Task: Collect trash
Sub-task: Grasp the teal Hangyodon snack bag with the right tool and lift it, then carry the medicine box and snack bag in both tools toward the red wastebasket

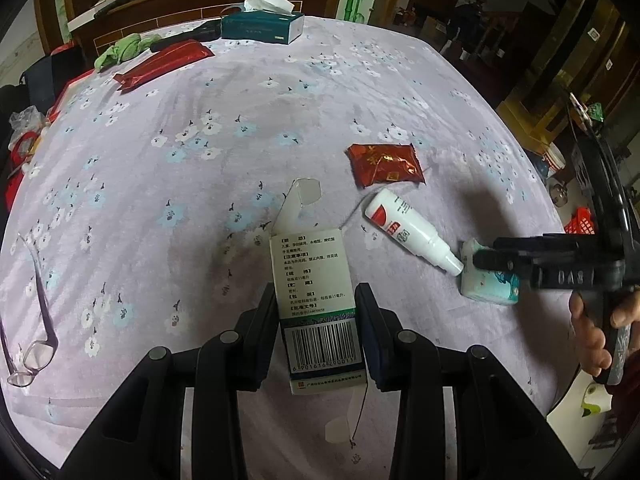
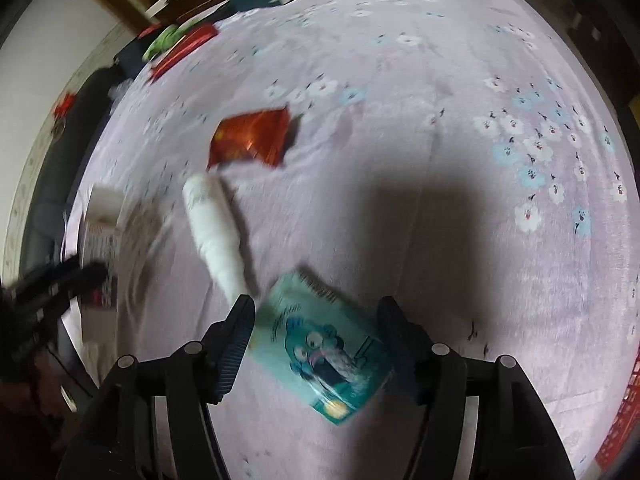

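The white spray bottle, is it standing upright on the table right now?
No, the white spray bottle lies on its side on the floral tablecloth, with its nozzle pointing at the teal packet.

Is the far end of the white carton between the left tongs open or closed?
Open. The white carton has its end flap lifted away from the body, pointing across the table.

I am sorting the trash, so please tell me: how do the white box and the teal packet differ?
The white box is a stiff carton with its flap open; the teal packet is soft with a cartoon print. The box sits in the left gripper, the packet in the right gripper. Both lie on the flowered tablecloth.
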